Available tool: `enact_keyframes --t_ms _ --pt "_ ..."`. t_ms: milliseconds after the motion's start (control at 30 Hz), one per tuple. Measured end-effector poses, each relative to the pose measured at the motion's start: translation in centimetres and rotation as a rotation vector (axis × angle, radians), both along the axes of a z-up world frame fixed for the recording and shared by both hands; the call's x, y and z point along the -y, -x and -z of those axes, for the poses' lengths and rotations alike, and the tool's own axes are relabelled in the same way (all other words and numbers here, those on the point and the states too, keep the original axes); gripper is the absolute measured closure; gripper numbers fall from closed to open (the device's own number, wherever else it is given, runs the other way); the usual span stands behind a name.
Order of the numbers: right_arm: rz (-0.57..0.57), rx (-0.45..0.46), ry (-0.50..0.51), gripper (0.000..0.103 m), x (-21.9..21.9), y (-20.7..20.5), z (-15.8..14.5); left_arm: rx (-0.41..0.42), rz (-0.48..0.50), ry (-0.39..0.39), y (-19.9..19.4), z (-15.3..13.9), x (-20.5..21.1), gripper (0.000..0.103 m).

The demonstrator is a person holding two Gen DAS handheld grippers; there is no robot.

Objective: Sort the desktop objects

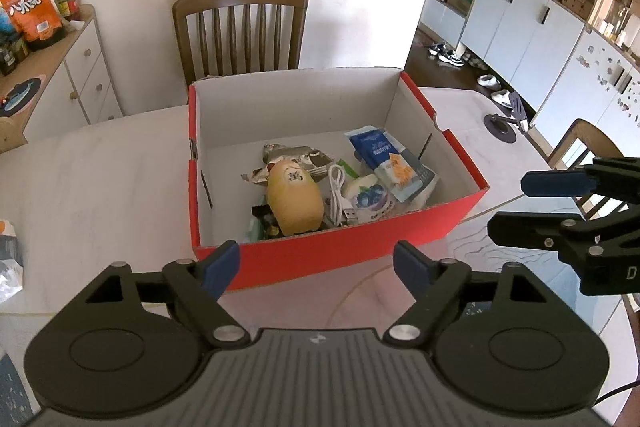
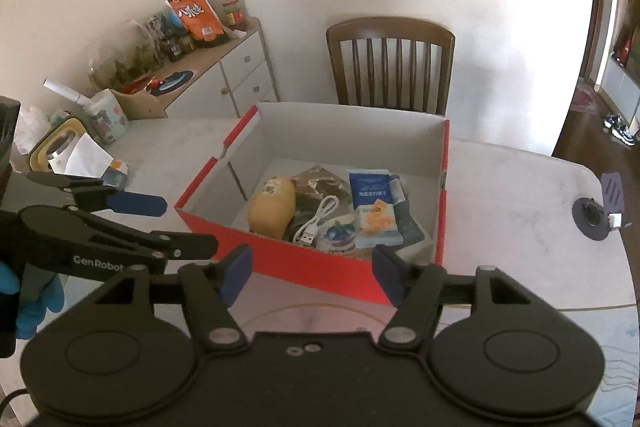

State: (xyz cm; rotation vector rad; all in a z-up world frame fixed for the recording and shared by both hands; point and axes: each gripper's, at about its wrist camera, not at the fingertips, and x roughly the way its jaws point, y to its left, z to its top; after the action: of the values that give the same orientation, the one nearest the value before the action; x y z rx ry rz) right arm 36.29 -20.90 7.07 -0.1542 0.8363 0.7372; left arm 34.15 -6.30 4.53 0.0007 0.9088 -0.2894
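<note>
The red box sits mid-frame on the table, its lid off. Inside, toward the lower part of its floor: a yellow plush toy, a white USB cable, a blue cracker packet and a blueberry-print pouch; items beneath the toy are largely hidden and unidentifiable. The left claw is spread at lower centre, holding nothing, short of the box's near wall. The right claw is likewise spread and empty. A wooden chair stands beyond the box, its seat hidden.
</note>
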Motion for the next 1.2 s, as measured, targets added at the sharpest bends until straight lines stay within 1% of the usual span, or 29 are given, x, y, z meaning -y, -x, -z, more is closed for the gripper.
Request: enact_keyframes --t_ms 67,167,233,267,433,533,800,867,1033,1200 --pt "0.006 0.001 -0.002 0.034 0.3 0.2 0.0 0.004 -0.004 0.005 0.3 0.0 0.0 0.017" --pt "0.016 0.015 0.002 0.030 0.7 0.6 -0.1 0.014 -0.004 0.012 0.7 -0.1 0.1 0.012" --pt "0.019 0.023 0.002 0.027 0.9 0.8 -0.1 0.020 -0.005 0.017 1.1 -0.1 0.2 0.003" --pt "0.021 0.027 0.001 0.026 1.0 1.0 -0.1 0.024 -0.007 0.021 1.3 -0.1 0.1 0.002" --pt "0.040 0.045 -0.004 0.020 1.6 1.8 -0.1 0.041 -0.004 0.027 2.4 0.0 0.3 0.001" --pt "0.049 0.054 -0.005 0.018 1.8 2.1 -0.1 0.057 -0.002 0.021 3.1 -0.1 0.4 0.000" --pt "0.059 0.069 -0.012 0.015 2.3 3.1 -0.2 0.109 -0.002 0.001 4.8 -0.4 0.7 0.001" --pt "0.063 0.065 -0.015 0.015 2.4 3.3 -0.1 0.120 -0.018 -0.004 5.1 -0.5 0.6 0.001" --pt "0.064 0.066 -0.017 0.014 2.7 3.6 -0.1 0.109 -0.023 0.028 5.5 -0.5 0.4 0.001" --pt "0.064 0.065 -0.011 0.014 3.1 3.9 0.1 0.130 -0.013 0.027 6.0 -0.6 0.8 0.001"
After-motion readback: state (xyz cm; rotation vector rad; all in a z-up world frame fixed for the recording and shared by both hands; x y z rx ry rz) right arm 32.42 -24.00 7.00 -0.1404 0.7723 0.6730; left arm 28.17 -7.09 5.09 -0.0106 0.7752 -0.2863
